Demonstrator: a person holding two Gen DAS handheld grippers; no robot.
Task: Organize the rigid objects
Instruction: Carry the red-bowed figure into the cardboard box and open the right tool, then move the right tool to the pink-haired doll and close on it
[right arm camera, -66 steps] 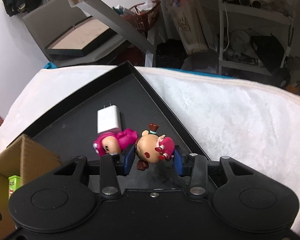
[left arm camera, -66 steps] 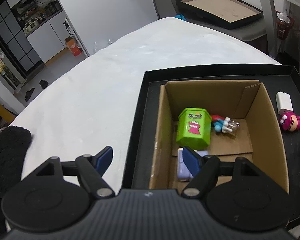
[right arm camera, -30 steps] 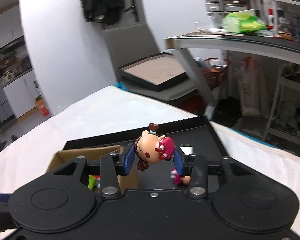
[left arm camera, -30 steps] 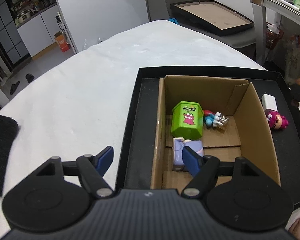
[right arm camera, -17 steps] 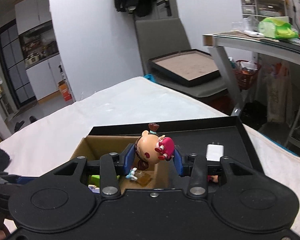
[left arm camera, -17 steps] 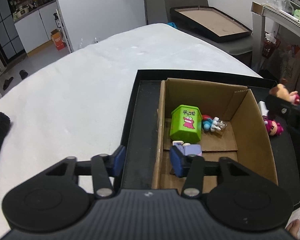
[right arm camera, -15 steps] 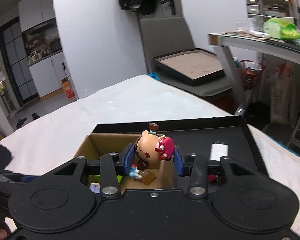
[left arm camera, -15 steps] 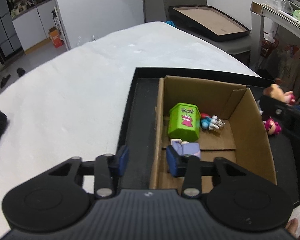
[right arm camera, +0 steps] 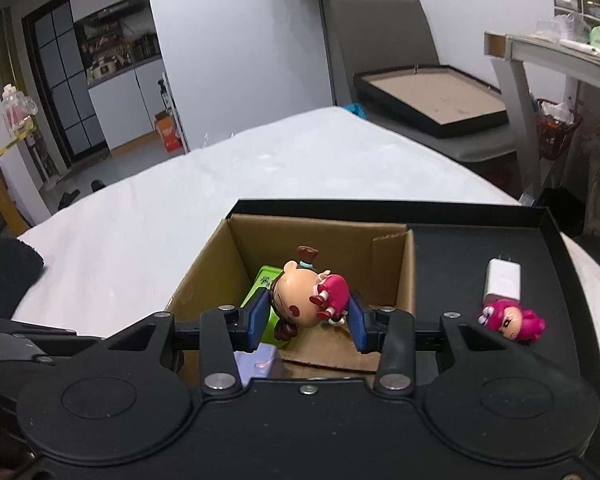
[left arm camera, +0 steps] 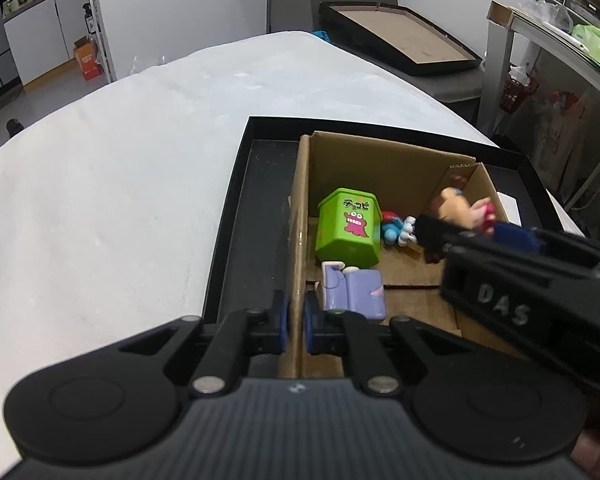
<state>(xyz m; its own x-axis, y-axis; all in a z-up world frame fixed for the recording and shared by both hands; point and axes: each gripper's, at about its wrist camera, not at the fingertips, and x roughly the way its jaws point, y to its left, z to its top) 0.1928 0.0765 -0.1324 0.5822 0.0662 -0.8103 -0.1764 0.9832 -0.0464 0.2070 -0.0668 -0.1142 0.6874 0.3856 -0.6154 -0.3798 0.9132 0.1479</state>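
Observation:
A cardboard box [left arm camera: 380, 160] stands in a black tray [left arm camera: 256, 168]. It holds a green monster box [left arm camera: 348, 226], a purple toy [left arm camera: 354, 290] and a small blue and red figure [left arm camera: 394, 228]. My left gripper [left arm camera: 296, 322] is shut on the box's left wall. My right gripper [right arm camera: 308, 314] is shut on a doll figure [right arm camera: 308, 300] with a tan head and pink dress, held over the open box; the doll also shows in the left wrist view [left arm camera: 460, 210]. A pink-haired figure [right arm camera: 512, 320] and a white charger [right arm camera: 503, 280] lie on the tray [right arm camera: 480, 240] right of the box [right arm camera: 320, 236].
The tray sits on a white-covered table [left arm camera: 120, 160]. A black cloth [right arm camera: 4, 276] lies at the table's left edge. A grey chair holding a framed board [right arm camera: 432, 100] and a metal shelf stand beyond the table.
My left gripper has closed onto the box's left wall. My right gripper has carried the doll from the tray up and left, to over the box.

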